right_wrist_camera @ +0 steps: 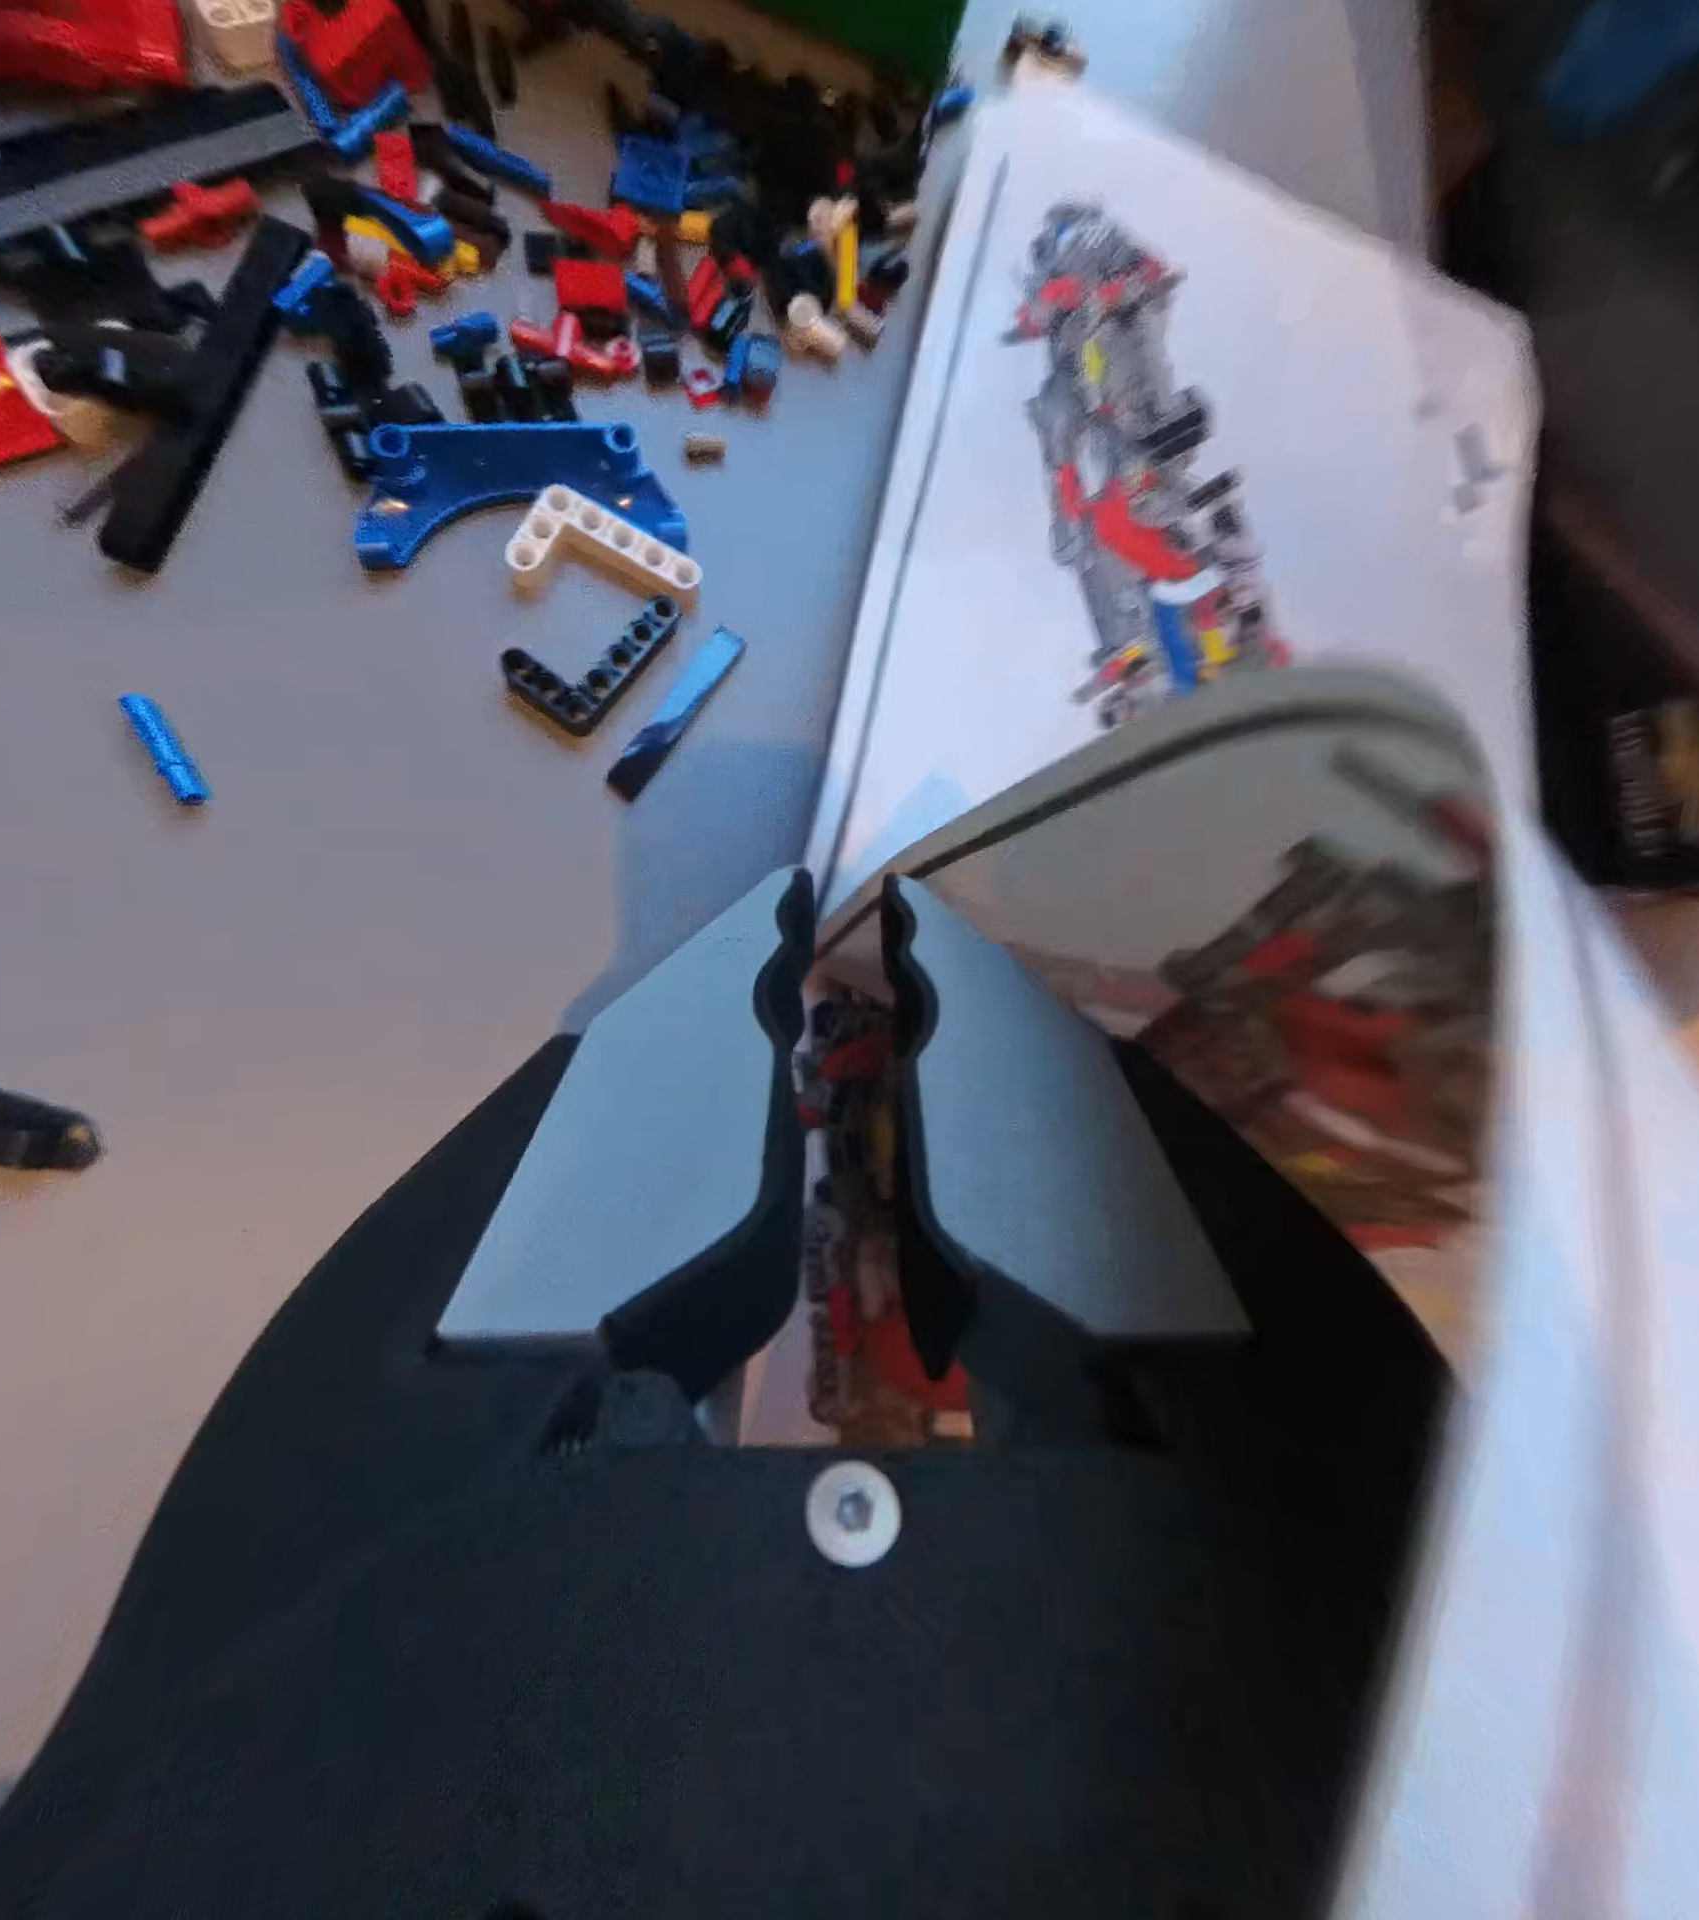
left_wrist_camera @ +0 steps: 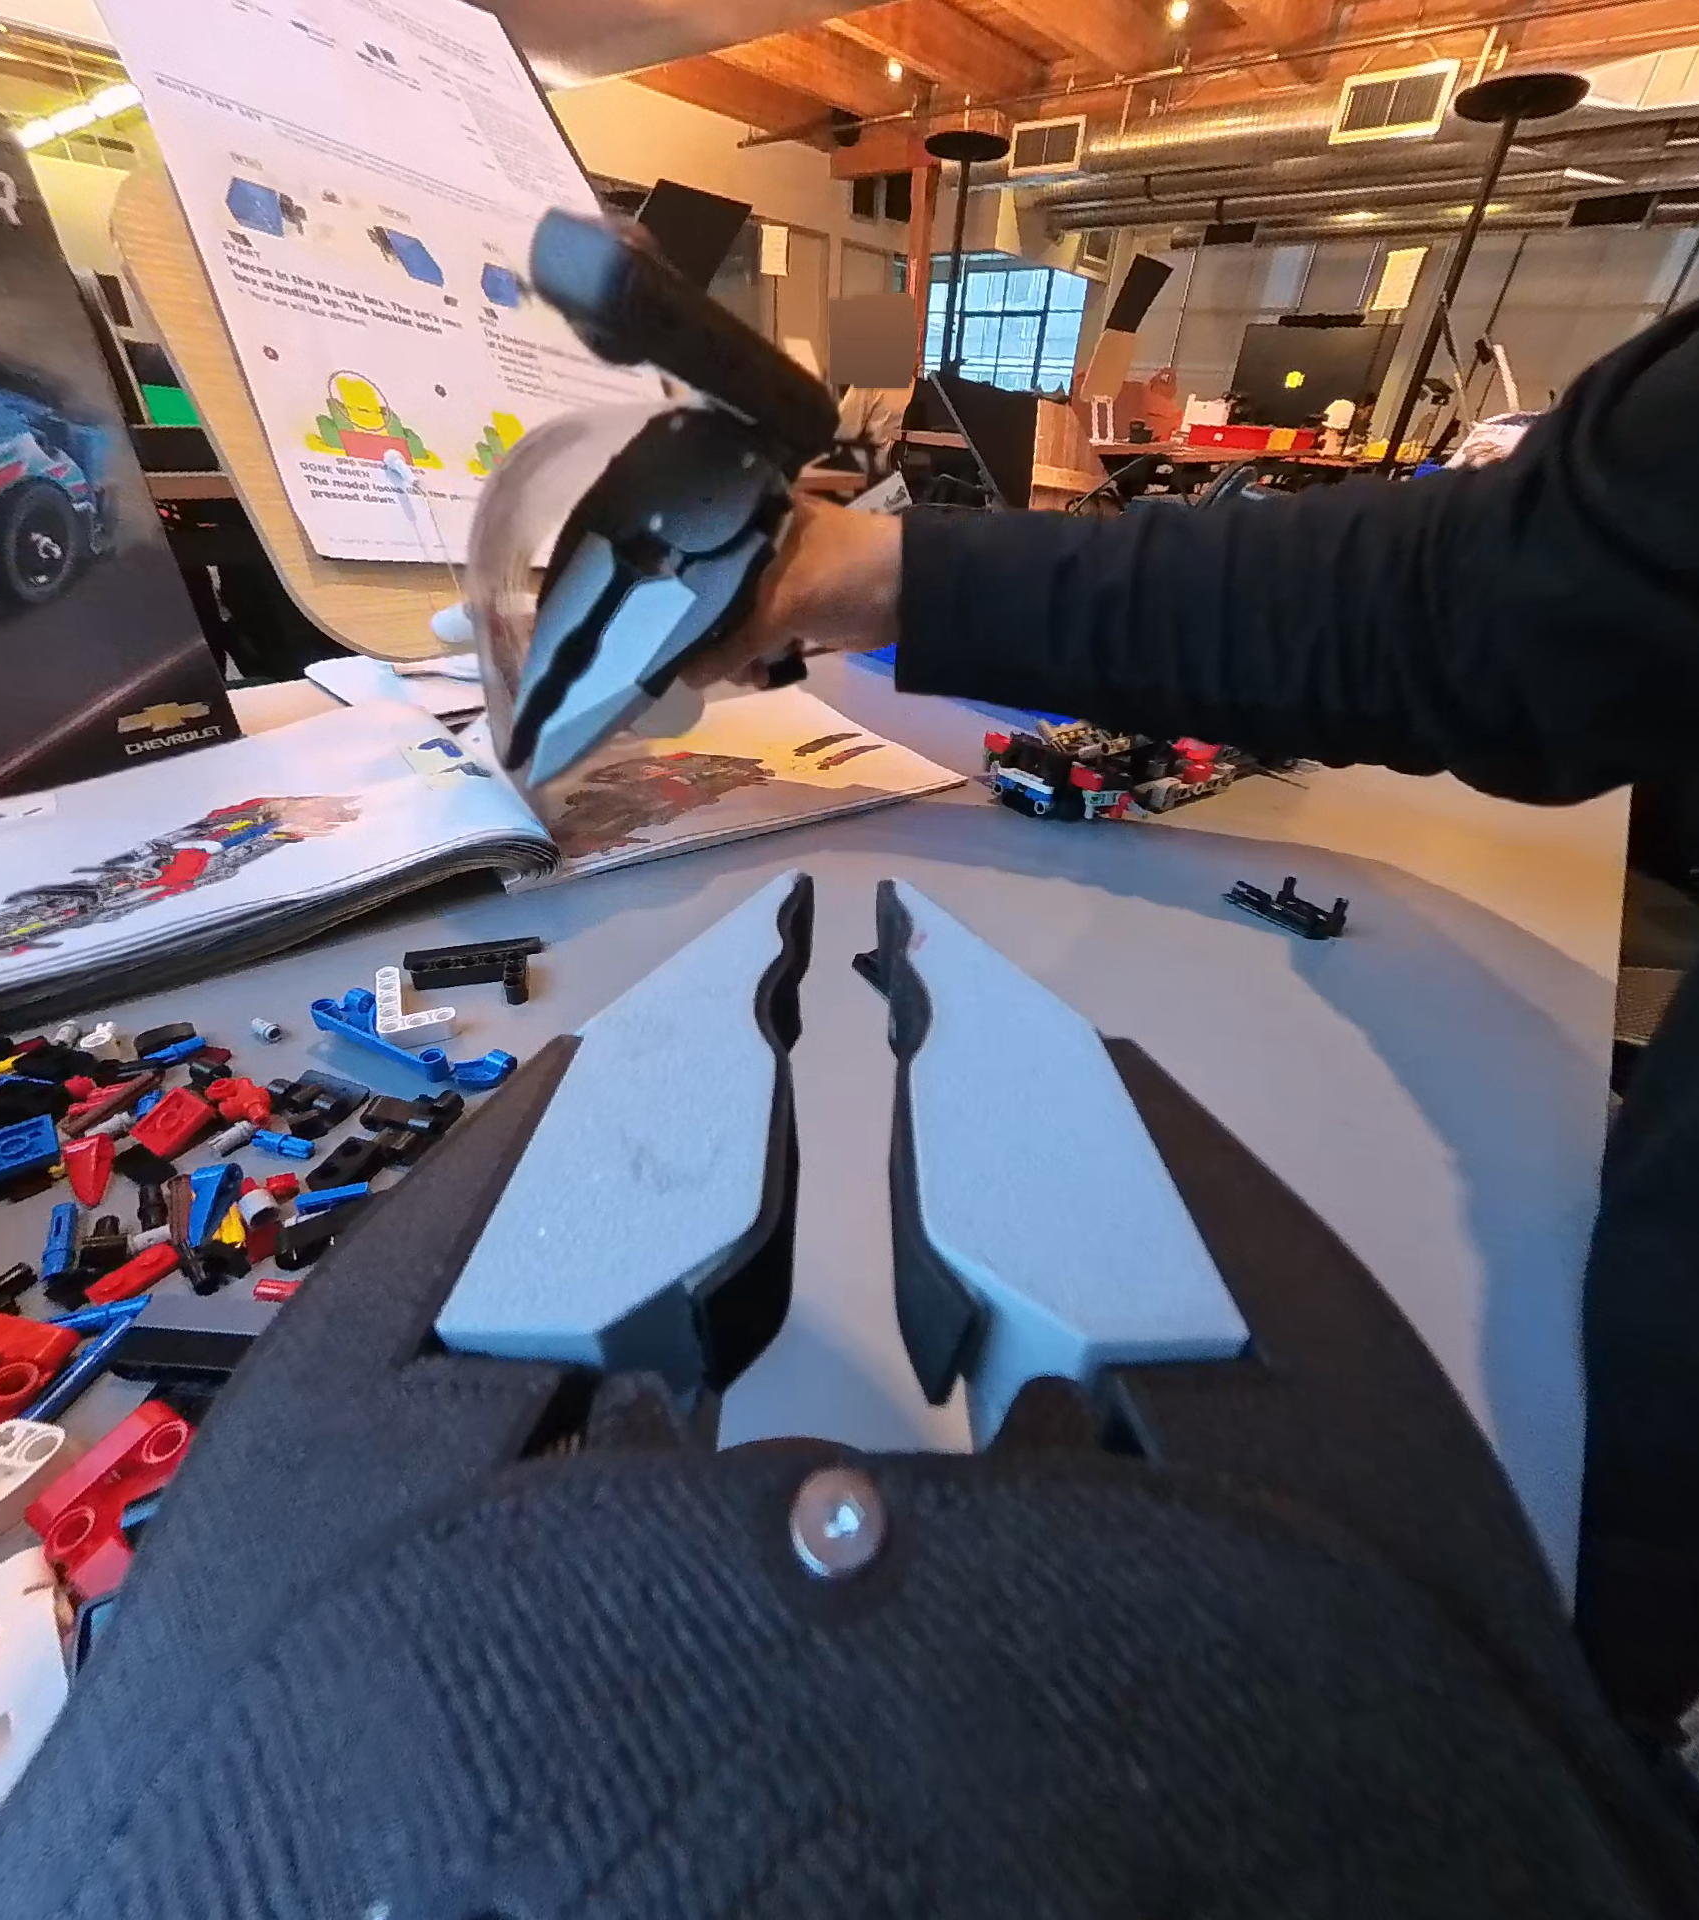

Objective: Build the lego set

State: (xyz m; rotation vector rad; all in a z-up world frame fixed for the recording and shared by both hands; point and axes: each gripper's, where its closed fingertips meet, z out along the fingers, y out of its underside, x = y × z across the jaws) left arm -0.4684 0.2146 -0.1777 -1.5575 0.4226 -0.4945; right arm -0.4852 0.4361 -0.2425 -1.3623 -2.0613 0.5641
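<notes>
Left gripper (left_wrist_camera: 843, 914) hovered over bare grey table (left_wrist_camera: 1084, 997), fingers a narrow gap apart, nothing between them. Right gripper (right_wrist_camera: 847, 914) pinched a curled page (right_wrist_camera: 1240, 831) of the open instruction booklet (right_wrist_camera: 1084, 364), lifted above it. Loose lego pieces (left_wrist_camera: 149, 1143) lay scattered left; partly built model (left_wrist_camera: 1105, 774) sat beyond, right of the booklet

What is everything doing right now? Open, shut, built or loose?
Booklet: open, flat on the table.
Page: lifted and curled, pinched by the right gripper.
Left gripper: slightly open, empty.
Loose pieces: scattered, unbuilt.
Car frame: partly built.
Box: standing upright.
</notes>
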